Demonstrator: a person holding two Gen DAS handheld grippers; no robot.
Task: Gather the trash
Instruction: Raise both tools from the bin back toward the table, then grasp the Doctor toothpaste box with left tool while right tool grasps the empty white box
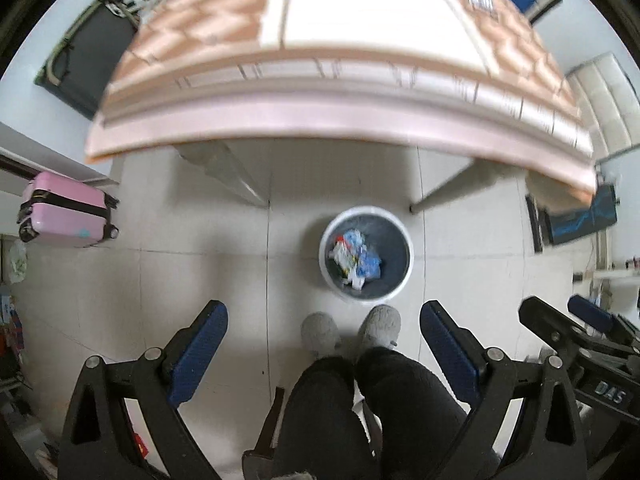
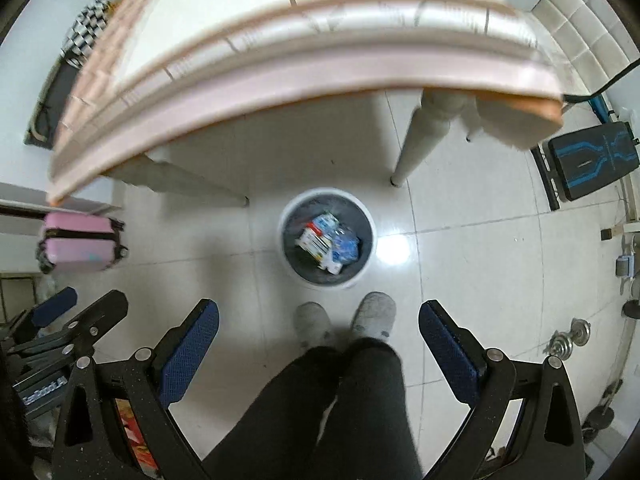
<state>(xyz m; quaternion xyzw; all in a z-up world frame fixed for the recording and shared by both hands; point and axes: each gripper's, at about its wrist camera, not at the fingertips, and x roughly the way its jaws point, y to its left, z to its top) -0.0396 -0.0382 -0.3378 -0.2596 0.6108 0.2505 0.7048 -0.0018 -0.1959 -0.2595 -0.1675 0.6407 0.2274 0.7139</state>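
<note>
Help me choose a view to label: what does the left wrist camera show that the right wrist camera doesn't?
Only the left wrist view shows the right gripper, at its right edge. Only the right wrist view shows the left gripper, the dumbbell weights and the floor glare. Both share the trash bin holding wrappers, the pink suitcase, the table edge and grey slippers.

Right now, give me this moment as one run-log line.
left gripper: jaws open, empty | right gripper: jaws open, empty | trash bin: on floor by table, wrappers inside | both grippers above the floor, near the person's feet
</note>
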